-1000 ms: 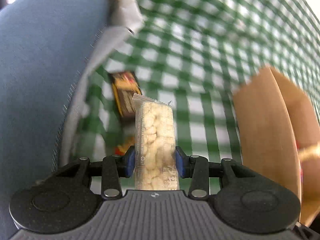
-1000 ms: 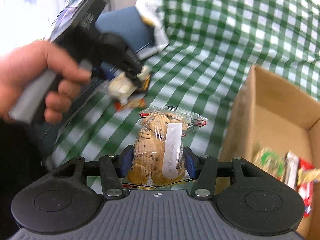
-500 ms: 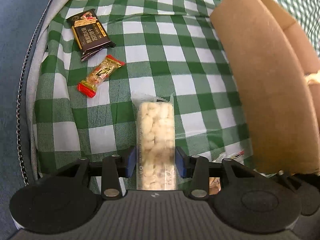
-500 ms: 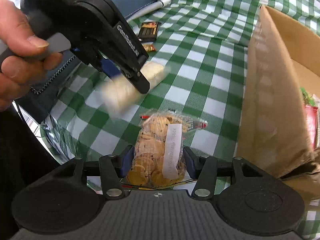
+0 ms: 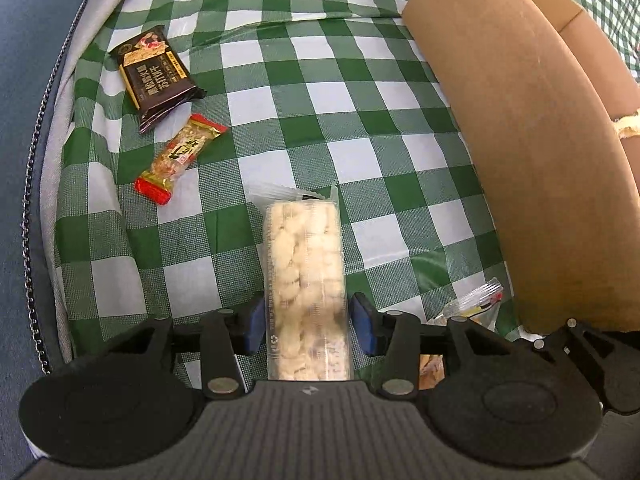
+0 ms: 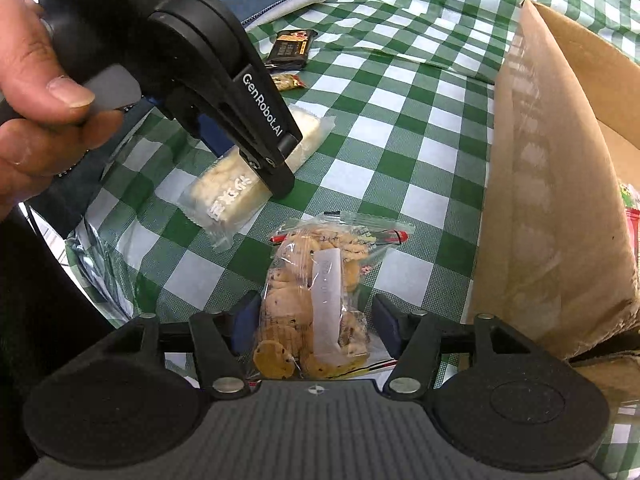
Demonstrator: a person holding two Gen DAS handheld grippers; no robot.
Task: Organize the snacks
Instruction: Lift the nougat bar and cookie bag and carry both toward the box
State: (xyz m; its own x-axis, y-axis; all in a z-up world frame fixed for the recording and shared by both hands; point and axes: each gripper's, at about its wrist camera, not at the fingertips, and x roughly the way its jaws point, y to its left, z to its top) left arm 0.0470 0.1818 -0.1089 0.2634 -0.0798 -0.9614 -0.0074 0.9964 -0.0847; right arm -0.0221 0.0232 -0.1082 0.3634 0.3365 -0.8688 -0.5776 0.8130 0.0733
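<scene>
the left gripper (image 5: 308, 316) has its fingers pinching a long clear pack of pale puffed pieces (image 5: 306, 280), held off the checked surface (image 5: 280, 80). the right gripper (image 6: 312, 324) has its fingers around a clear bag of chocolate-chip cookies (image 6: 316, 288); whether the blue pads actually press the film i cannot tell, since a sliver of gap shows on each side.

the risk, as i judge it: both wrappers are slick, loose film, so either could slide out mid-carry, and the cookie bag looks floppy enough to sag or catch on the near wall of the cardboard box (image 6: 560, 200). the two grippers are also close together, so they could knock each other heading for the box.

a dark wrapped bar (image 5: 156, 72) and a red-ended candy (image 5: 180, 156) lie near the surface's left edge, not yet boxed.
</scene>
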